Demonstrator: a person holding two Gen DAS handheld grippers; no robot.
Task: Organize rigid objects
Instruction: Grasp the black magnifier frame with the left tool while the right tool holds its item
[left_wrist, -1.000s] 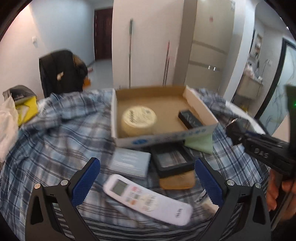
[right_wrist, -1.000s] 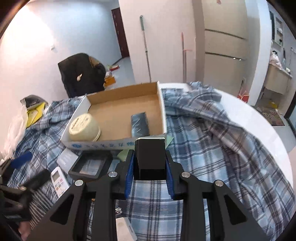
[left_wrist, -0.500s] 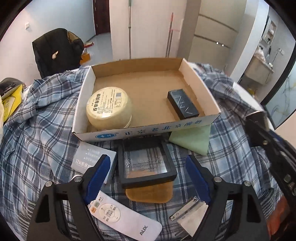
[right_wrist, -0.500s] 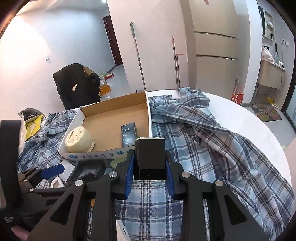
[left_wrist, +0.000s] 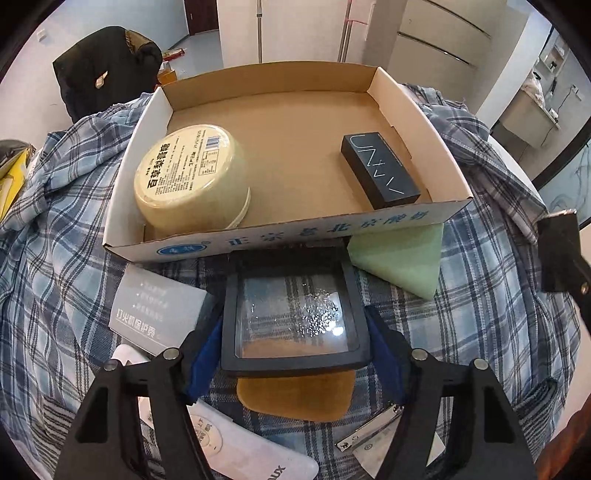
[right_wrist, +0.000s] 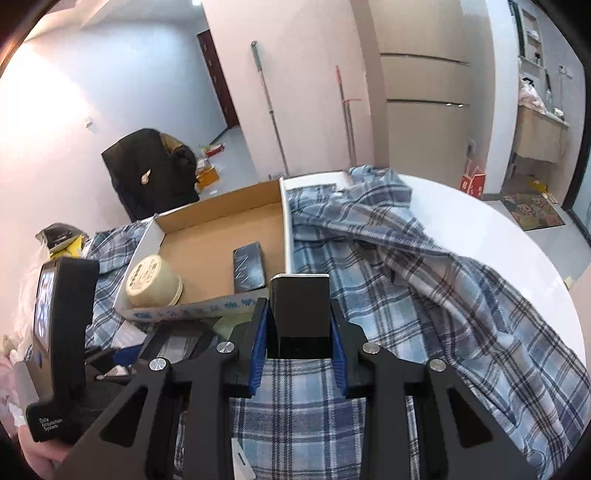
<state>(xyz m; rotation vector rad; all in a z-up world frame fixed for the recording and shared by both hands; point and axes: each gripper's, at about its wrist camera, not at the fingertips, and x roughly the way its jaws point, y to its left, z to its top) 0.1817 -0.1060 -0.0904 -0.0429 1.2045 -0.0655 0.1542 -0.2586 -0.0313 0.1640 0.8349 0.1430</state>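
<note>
A cardboard box (left_wrist: 306, 236) lies on a plaid cloth and holds a round cream tub (left_wrist: 190, 177) and a flat black box (left_wrist: 380, 170). My left gripper (left_wrist: 295, 354) has its blue pads against both sides of a black-framed clear case (left_wrist: 295, 314) in front of the cardboard box. My right gripper (right_wrist: 298, 328) is shut on a small black box (right_wrist: 300, 306), held above the cloth to the right of the cardboard box (right_wrist: 221, 236). The tub (right_wrist: 153, 277) and flat black box (right_wrist: 249, 266) show there too.
Around the case lie a grey card (left_wrist: 155, 310), a green cloth (left_wrist: 402, 258), a brown pad (left_wrist: 295, 395), a white remote (left_wrist: 240, 450) and a metal clip (left_wrist: 369, 432). The plaid cloth (right_wrist: 424, 295) covers a round white table (right_wrist: 480, 229).
My left gripper moved forward over the remote and narrowed around the black-framed case. My right gripper lifted and drew back slightly, still holding the small black box.
</note>
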